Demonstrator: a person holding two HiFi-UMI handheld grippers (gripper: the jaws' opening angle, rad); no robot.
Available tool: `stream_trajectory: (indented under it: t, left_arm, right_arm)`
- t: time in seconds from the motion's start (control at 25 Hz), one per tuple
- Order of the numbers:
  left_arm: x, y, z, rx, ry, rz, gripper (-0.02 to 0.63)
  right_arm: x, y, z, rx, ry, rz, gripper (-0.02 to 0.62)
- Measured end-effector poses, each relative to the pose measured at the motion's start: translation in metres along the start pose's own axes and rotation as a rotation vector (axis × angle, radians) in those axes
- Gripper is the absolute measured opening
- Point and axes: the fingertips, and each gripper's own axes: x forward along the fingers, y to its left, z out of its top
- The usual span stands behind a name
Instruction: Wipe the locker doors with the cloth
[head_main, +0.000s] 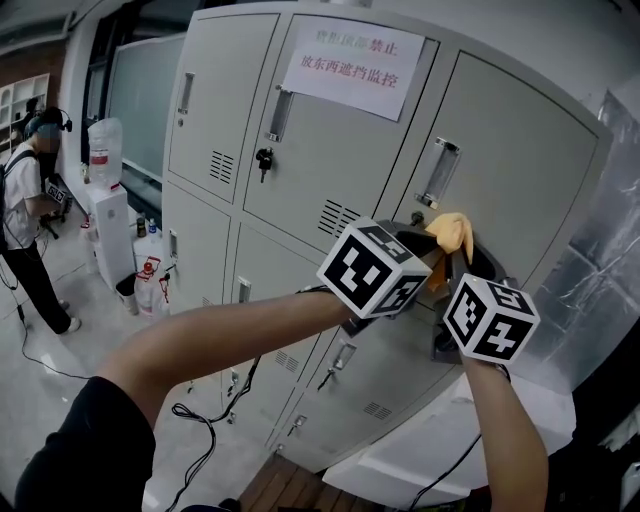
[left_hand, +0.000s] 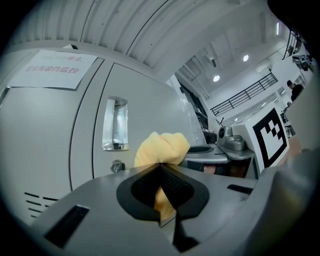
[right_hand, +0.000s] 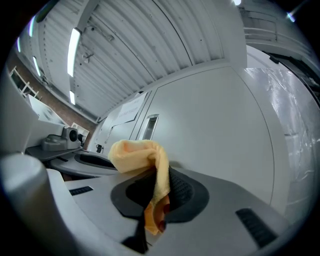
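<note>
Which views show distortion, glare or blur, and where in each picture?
Head view: the wide lens bows the locker doors; light is even, the cloth sharp. Left gripper view: dark round corners, ceiling spots blown out. Right gripper view: the strip light glares; the plastic sheet shows reflections.

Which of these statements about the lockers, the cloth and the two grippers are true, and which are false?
1. The left gripper and the right gripper both grip the yellow cloth. True.
2. The paper notice hangs on a lower door. False: it is on the upper middle door.
3. The cloth lies on the floor. False: it is held up in front of the upper right door.
4. A person stands at the far left of the head view. True.
</note>
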Motion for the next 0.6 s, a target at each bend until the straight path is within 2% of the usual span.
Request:
stream_trajectory:
  t: [0.6]
  left_arm:
    - [0.06, -0.069, 0.003, 0.025, -0.008, -0.153, 0.02]
  right_arm:
    - [-0.052, -0.078, -0.013, 0.005, 0.018, -0.135, 0.063]
